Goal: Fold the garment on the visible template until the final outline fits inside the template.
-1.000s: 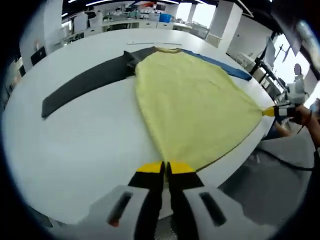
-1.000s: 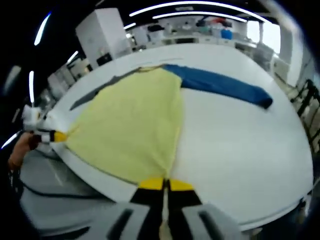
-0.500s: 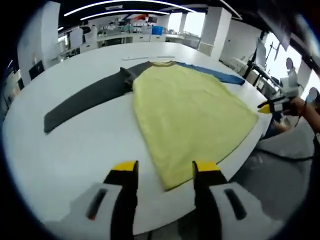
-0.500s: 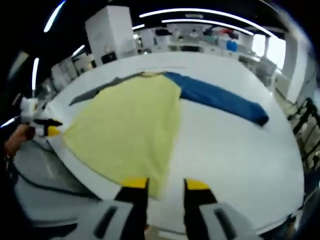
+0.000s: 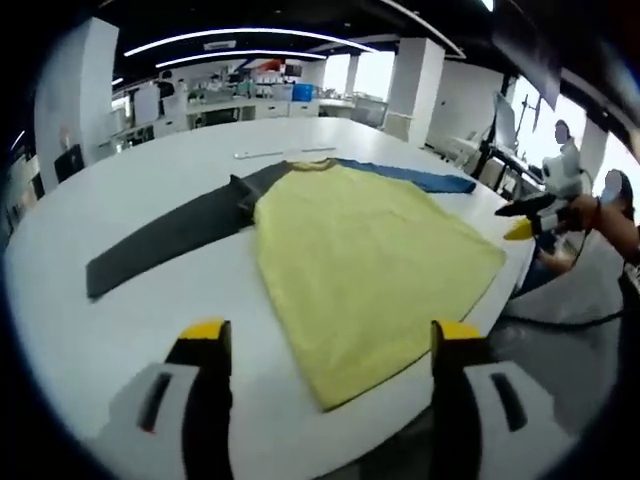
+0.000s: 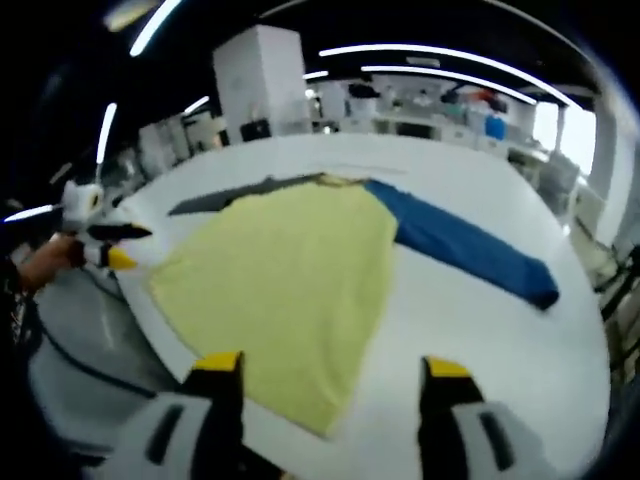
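Left gripper view shows the left gripper [image 5: 325,345] spread wide and empty just short of the yellow shirt [image 5: 370,255] lying flat on the white table [image 5: 120,320], the right gripper [image 6: 330,375] likewise released; soft, light cloth, best pinched at hem corners.

Open-plan lab or workshop hall: long ceiling light strips [image 5: 230,38], white pillars [image 5: 412,80], big windows [image 5: 362,72] at the far end. Benches [image 6: 430,122] with equipment and blue bins line the back, a tall white cabinet [image 6: 258,80] stands near the large white round table [image 5: 130,190].
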The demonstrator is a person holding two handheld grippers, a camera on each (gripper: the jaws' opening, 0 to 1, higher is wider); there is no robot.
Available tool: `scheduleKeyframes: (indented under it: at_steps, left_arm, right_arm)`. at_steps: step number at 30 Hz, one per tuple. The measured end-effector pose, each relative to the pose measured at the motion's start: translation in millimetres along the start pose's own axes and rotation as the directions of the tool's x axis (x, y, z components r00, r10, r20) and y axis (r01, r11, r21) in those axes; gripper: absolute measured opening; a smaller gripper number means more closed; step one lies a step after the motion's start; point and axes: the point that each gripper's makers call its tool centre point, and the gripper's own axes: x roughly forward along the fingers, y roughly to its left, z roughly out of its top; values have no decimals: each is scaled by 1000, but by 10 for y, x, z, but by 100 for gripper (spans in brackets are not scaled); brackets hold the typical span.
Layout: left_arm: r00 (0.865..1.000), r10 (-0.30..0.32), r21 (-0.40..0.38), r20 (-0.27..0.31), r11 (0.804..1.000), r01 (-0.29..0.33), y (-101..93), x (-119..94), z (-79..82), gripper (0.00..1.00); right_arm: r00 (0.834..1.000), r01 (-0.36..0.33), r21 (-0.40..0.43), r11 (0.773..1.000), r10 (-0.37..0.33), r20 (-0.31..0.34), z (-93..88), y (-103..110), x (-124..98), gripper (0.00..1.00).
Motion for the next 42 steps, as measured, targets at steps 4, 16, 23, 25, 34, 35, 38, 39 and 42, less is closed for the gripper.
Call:
scheduleKeyframes:
  at_steps: [4, 16, 23, 25, 34, 35, 38, 39, 42]
  left_arm:
    - [1000, -5, 28, -1, 1000, 5, 4, 1, 0, 82]
    - [999, -19, 76, 34, 997, 17, -47, -1, 127, 99]
    - [997, -31, 78, 65, 997, 26, 40, 14, 203, 99]
    - [997, -31, 79, 65, 997, 26, 68, 24, 202, 99]
    - [993, -9, 46, 115, 999, 3, 114, 23, 321, 96]
    - [993, -6, 46, 116, 999, 1, 104, 23, 331, 96]
    - [993, -4, 45, 115, 999, -1, 79, 29, 351, 93]
    - [993, -9, 48, 116, 999, 3, 63, 31, 358, 89]
    - [993, -12, 40, 121, 999, 7, 12, 45, 382, 88]
  right_arm:
    - [1000, -10, -41, 999, 11, 18, 101, -41, 27, 72]
    - [991, -83, -56, 995, 88, 105, 635, -305, 283, 72]
    - [989, -92, -70, 993, 99, 110, 813, -451, 456, 65]
    - [992, -82, -85, 993, 89, 84, 808, -519, 521, 62]
    - [995, -53, -75, 996, 60, 84, 934, -802, 741, 42]
    - [995, -55, -83, 995, 62, 80, 949, -827, 769, 40]
    - [995, -53, -93, 994, 61, 84, 986, -870, 817, 31]
    - [994, -55, -103, 993, 64, 84, 1002, -888, 848, 30]
    - [995, -55, -131, 990, 65, 77, 1011, -918, 923, 30]
